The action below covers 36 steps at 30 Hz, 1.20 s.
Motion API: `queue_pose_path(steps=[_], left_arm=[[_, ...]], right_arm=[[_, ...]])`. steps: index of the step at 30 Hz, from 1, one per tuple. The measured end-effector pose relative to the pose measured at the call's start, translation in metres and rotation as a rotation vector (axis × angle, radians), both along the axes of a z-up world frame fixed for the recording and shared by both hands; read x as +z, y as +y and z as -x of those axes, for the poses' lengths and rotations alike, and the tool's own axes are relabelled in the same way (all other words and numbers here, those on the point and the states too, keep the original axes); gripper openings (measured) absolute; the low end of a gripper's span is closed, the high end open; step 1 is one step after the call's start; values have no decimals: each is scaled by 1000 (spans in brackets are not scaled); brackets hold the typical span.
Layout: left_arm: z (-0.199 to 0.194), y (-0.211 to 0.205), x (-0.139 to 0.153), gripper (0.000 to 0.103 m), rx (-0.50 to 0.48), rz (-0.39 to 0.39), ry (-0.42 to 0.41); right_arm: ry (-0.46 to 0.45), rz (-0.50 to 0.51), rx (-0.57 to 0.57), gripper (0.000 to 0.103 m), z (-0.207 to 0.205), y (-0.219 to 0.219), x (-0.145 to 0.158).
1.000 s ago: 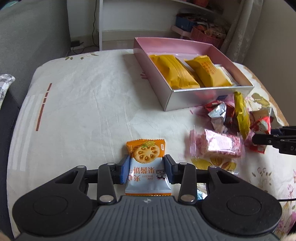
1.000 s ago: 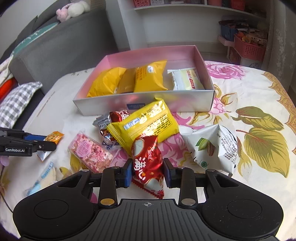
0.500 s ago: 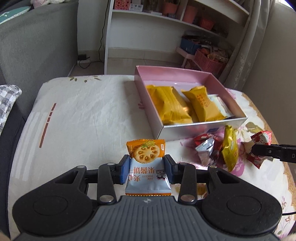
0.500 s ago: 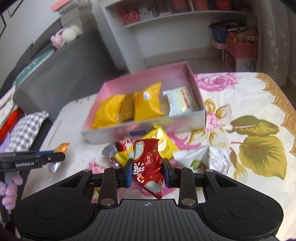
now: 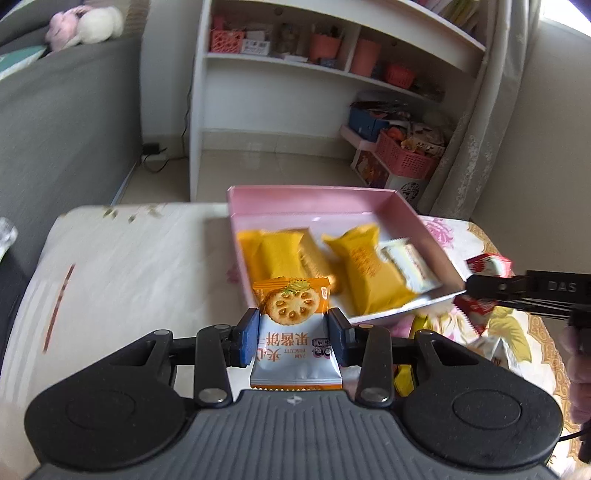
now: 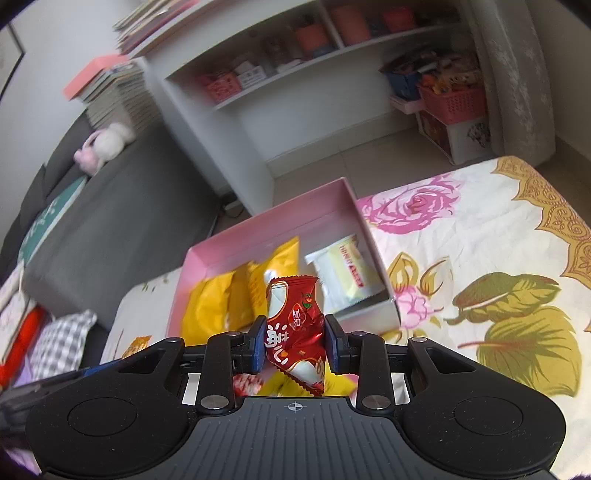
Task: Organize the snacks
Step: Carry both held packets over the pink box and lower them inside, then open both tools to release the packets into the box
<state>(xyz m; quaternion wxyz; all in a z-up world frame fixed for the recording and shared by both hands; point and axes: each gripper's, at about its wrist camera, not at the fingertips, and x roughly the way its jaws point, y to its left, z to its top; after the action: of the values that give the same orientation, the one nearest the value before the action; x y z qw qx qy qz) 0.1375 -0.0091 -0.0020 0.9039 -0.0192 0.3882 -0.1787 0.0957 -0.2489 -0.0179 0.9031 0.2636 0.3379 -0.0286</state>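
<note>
Across the low desk (image 6: 461, 236) lies a pale cloth, plain white on one side and printed with pink roses and olive leaves on the other. Beyond it stand a white shelf unit (image 5: 332, 74) with pink baskets and pots, a grey sofa (image 5: 66, 129) carrying a plush toy (image 5: 86, 27), and a lace curtain (image 5: 480, 129) at the right of the left wrist view. A stack of books (image 6: 110, 88) tops a side unit in the right wrist view.

An open pink box (image 5: 314, 205) sits on the desk near its far edge. Inside it lie two yellow packets (image 5: 365, 269) and a white packet (image 5: 410, 264), their long axes running roughly from the near wall toward the far wall.

The left tool (image 5: 293, 338) grips a jam biscuit packet (image 5: 293, 339) by its two long sides. The packet stands with its long axis along the fingers, its orange end with the biscuit picture pointing forward toward the box, its print upside down to the camera. It is held up over the white part of the cloth, just short of the box's near corner.

The right tool (image 6: 294, 343) is clamped on a red candy packet (image 6: 295, 325), crumpled, its long axis also running forward, the top leaning slightly left. It hangs in front of the box's near wall. Loose snacks (image 5: 491, 347) lie on the cloth below it, partly hidden.
</note>
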Motion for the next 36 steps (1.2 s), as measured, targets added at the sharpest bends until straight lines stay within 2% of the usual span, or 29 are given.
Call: queue_pose_path(steps=[6, 12, 20, 29, 34, 36], left_arm=[[-25, -29, 0, 36, -36, -57, -47], [-58, -55, -9, 36, -42, -87, -41], [-94, -73, -27, 36, 8, -95, -44], [-112, -80, -39, 37, 56, -71, -36], [-112, -77, -40, 39, 58, -44, -36], [-109, -78, -39, 49, 51, -48, -48]], right_arm=[[-11, -92, -36, 31, -25, -18, -12], [-58, -90, -33, 31, -56, -29, -15], [-64, -100, -38, 31, -88, -40, -34], [-76, -136, -49, 31, -98, -50, -50], [-103, -133, -61, 35, -95, -50, -46], [-105, -139, -66, 50, -94, -51, -43]])
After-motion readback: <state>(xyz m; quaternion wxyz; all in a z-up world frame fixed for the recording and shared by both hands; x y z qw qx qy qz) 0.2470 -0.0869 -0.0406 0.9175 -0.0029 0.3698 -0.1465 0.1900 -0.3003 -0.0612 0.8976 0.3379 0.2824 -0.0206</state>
